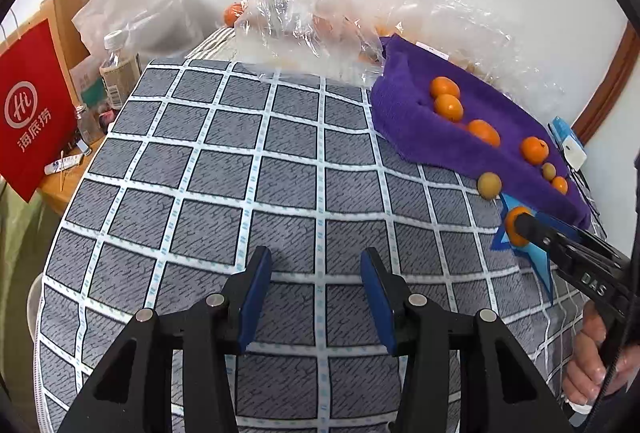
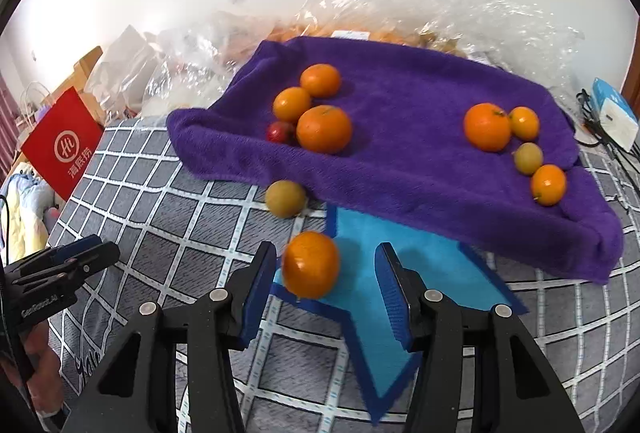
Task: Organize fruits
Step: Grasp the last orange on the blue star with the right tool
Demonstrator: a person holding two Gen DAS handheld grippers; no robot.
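Note:
A purple towel (image 2: 400,153) holds several oranges (image 2: 324,129), a small red fruit (image 2: 279,131) and a yellow-green fruit (image 2: 528,157). Another yellow-green fruit (image 2: 285,198) lies on the checked cloth at the towel's edge. An orange (image 2: 311,264) sits on a blue star-shaped mat (image 2: 384,297), between my right gripper's (image 2: 326,293) open fingers, close to the left pad; contact is unclear. My left gripper (image 1: 316,297) is open and empty over the checked cloth. In the left wrist view the right gripper (image 1: 560,245) reaches the same orange (image 1: 516,233).
Crumpled clear plastic bags (image 1: 304,29) with more fruit lie behind the towel. A red paper bag (image 1: 32,109) and a bottle (image 1: 118,69) stand at the far left. A blue-white box (image 2: 614,113) and cables lie at the right.

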